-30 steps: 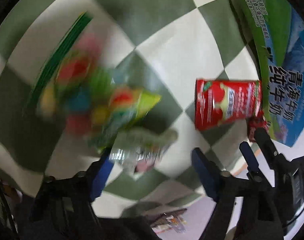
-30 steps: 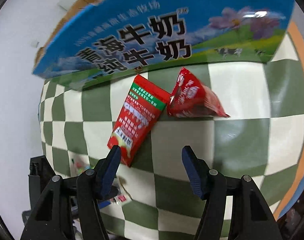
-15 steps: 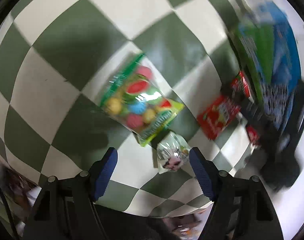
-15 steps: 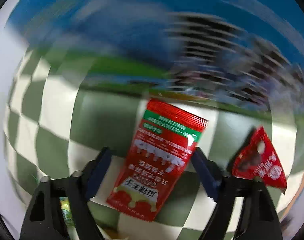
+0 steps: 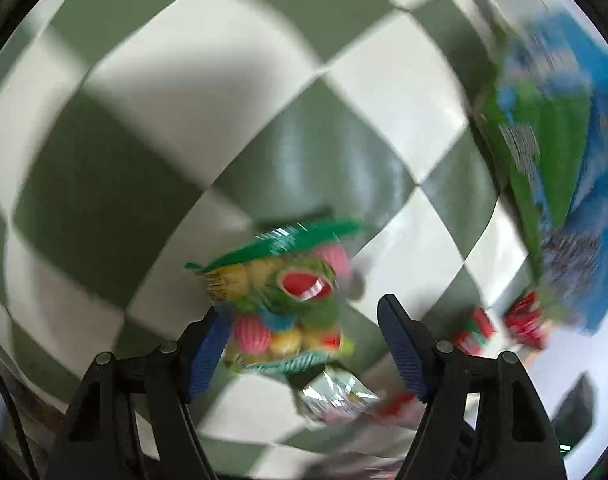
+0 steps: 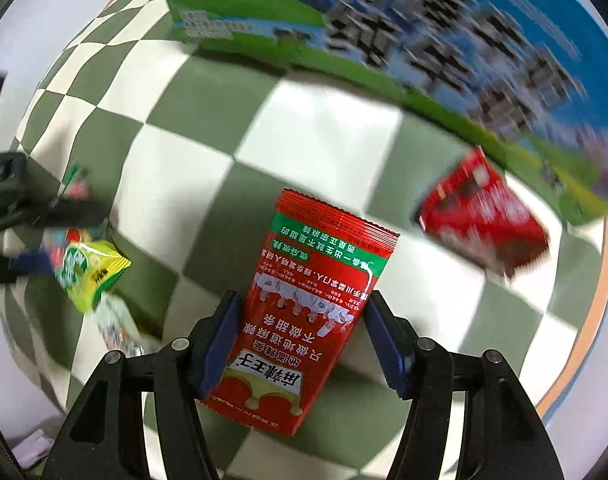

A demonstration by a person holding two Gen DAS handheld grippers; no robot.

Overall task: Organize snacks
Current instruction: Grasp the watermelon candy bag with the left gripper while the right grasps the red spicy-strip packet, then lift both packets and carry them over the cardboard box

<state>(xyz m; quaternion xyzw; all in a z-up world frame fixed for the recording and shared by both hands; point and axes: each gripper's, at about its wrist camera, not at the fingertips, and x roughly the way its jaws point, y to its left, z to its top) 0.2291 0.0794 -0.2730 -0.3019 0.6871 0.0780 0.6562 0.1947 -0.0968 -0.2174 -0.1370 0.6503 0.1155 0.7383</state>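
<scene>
The right gripper (image 6: pixel 300 344) is holding its fingers (image 6: pixel 220 344) wide apart around a red packet (image 6: pixel 304 316) lying flat on the checkered surface (image 6: pixel 192 168). The left gripper (image 5: pixel 300 344) is spreading its fingers (image 5: pixel 206 348) around a candy bag (image 5: pixel 288 300). A box (image 6: pixel 383 32) is standing along the far edge, just beyond a red pouch (image 6: pixel 483 220).
</scene>
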